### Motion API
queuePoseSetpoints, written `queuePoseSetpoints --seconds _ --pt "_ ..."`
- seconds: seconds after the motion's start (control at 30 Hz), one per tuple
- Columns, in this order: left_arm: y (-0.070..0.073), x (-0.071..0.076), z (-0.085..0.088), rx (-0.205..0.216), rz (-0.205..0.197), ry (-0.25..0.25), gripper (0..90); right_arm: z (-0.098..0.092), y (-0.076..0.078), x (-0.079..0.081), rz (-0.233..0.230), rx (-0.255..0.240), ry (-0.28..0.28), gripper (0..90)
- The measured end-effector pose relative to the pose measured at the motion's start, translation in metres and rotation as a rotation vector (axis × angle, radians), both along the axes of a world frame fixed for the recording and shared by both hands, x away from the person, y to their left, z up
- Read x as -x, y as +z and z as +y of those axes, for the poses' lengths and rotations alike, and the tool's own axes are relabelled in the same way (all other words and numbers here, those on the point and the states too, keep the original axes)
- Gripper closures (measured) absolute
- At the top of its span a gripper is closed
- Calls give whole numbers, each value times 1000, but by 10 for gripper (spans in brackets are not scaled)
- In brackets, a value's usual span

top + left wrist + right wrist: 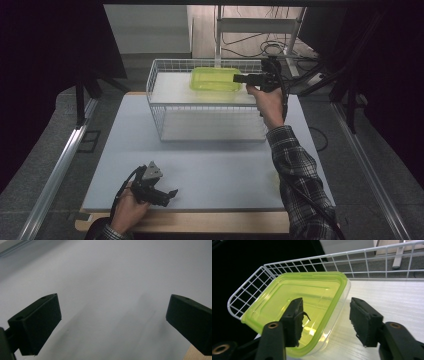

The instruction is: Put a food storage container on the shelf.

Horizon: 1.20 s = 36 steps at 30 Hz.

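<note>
1. A green plastic container (216, 79) sits on the top shelf of a white wire rack (165, 107), toward its back.
2. The right hand-held gripper (325, 320) straddles the container's near wall, jaws spread, apparently not pressing it.
3. The left hand-held gripper (171, 194) rests on the tabletop (220, 170) well in front of the rack, jaws spread, holding nothing.

The high view looks forward and down over the table (200, 170); each gripper view sits close (left nearest), sharing its surface.
</note>
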<state>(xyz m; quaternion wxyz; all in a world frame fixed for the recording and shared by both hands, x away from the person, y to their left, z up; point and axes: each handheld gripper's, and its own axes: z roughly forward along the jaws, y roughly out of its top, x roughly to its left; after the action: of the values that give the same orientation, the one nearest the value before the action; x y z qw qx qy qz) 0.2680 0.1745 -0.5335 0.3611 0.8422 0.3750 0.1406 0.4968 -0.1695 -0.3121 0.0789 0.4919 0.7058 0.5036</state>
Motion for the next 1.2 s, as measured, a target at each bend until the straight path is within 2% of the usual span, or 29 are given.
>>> queuePoseSetpoints --seconds 0.13,0.4,0.83,1.2 --pt "0 0 1 3 -6 8 0 -1 1 6 -4 9 32 385" --pt "1 -1 2 32 8 23 0 -6 2 18 -23 21 78 326" --pt "1 0 1 15 0 18 0 -11 0 42 -71 71 134 265" --pt "1 0 -1 -7 2 13 0 -11 -12 63 -109 150 171 171"
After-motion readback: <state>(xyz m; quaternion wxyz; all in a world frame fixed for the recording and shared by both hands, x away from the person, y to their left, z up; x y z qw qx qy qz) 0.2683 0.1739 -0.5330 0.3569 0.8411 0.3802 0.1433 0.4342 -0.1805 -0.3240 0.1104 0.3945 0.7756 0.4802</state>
